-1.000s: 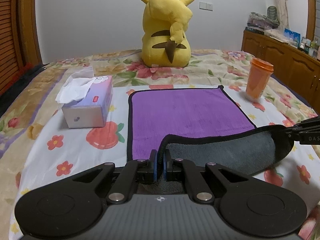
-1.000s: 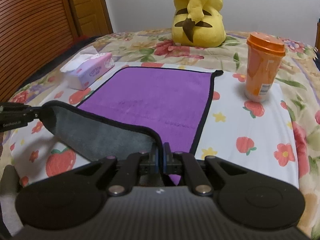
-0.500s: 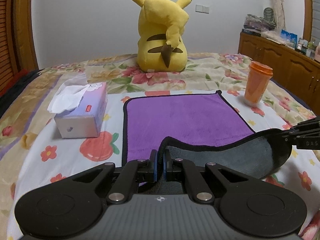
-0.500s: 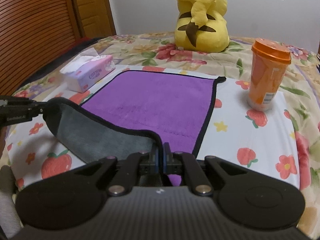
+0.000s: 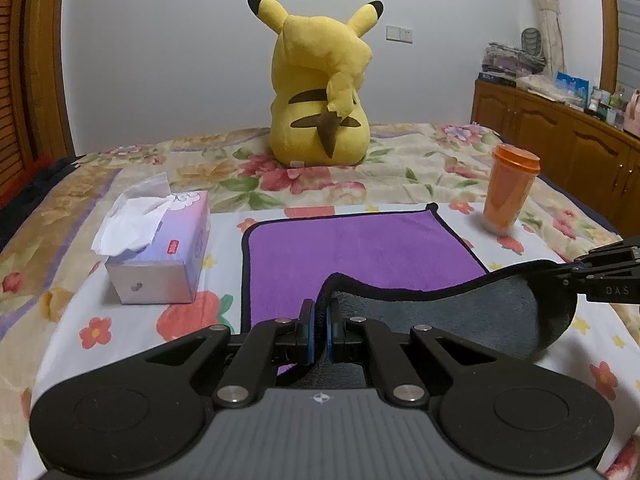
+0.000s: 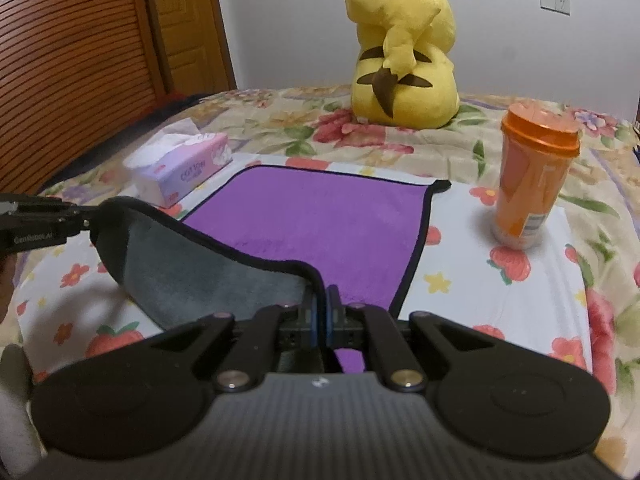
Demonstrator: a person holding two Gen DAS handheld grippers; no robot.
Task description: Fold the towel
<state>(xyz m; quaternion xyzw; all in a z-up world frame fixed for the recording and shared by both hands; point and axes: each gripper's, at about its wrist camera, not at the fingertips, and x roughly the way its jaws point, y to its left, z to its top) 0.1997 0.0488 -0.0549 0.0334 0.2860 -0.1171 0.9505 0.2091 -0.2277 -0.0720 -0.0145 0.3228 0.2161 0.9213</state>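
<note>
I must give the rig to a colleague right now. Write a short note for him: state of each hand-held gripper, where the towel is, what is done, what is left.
Left hand-held gripper: shut on the near left corner of the towel.
Right hand-held gripper: shut on the near right corner.
Towel: far half lies flat, purple side up, on the bed; near edge is lifted between both grippers, grey underside showing.
Nearby: tissue box to the left, orange cup to the right, yellow plush behind.
Done: both near corners gripped and raised.
Left: carry the near edge to the far edge, lay it down, release.
</note>
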